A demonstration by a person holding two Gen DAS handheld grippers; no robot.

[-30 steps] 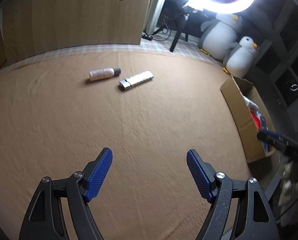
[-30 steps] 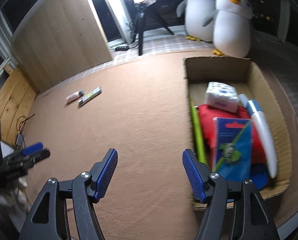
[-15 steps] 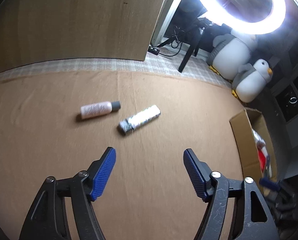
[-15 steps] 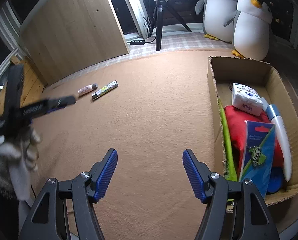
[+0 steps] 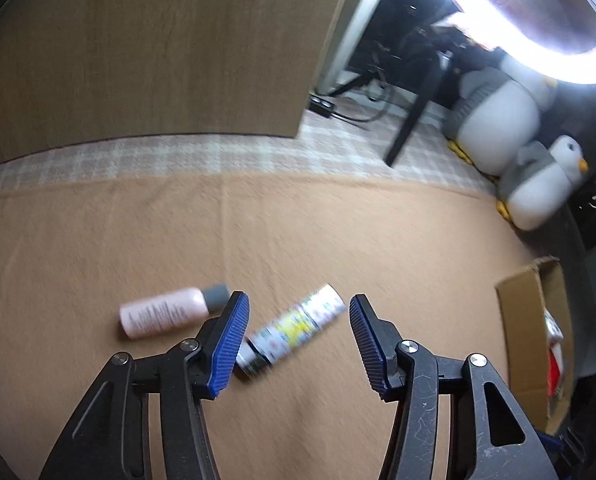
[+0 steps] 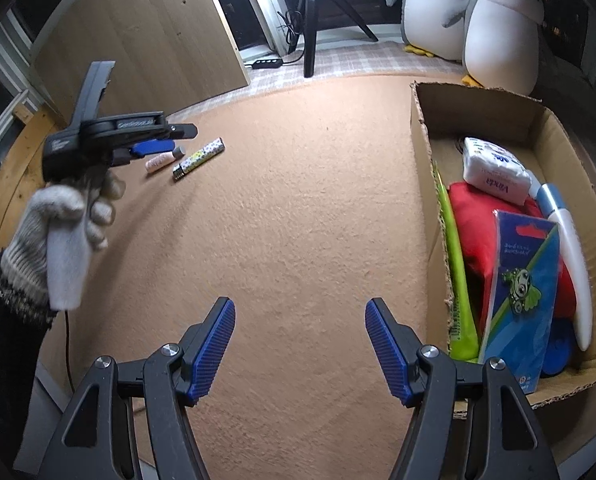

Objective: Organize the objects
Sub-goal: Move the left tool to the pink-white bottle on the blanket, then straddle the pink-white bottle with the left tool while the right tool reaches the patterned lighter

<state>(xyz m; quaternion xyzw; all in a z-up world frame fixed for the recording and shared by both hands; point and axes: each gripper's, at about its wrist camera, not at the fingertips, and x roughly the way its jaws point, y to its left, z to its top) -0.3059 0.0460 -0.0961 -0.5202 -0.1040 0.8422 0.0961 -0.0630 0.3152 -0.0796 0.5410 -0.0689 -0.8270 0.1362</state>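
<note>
Underfoot, tan carpet (image 6: pixel 298 208) beside checked flooring (image 5: pixel 217 156), wooden panel (image 5: pixel 145 48).

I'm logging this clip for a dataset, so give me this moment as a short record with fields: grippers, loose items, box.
left gripper: open, jaws either side of the patterned tube, not closed on it
right gripper: open, holding nothing, over bare cloth
loose items: patterned tube and pink bottle, both lying on the cloth, side by side
box: cardboard, open top, right of the cloth
box contents: tissue pack, red pouch, blue card pack, green stick, white and blue tool
</note>
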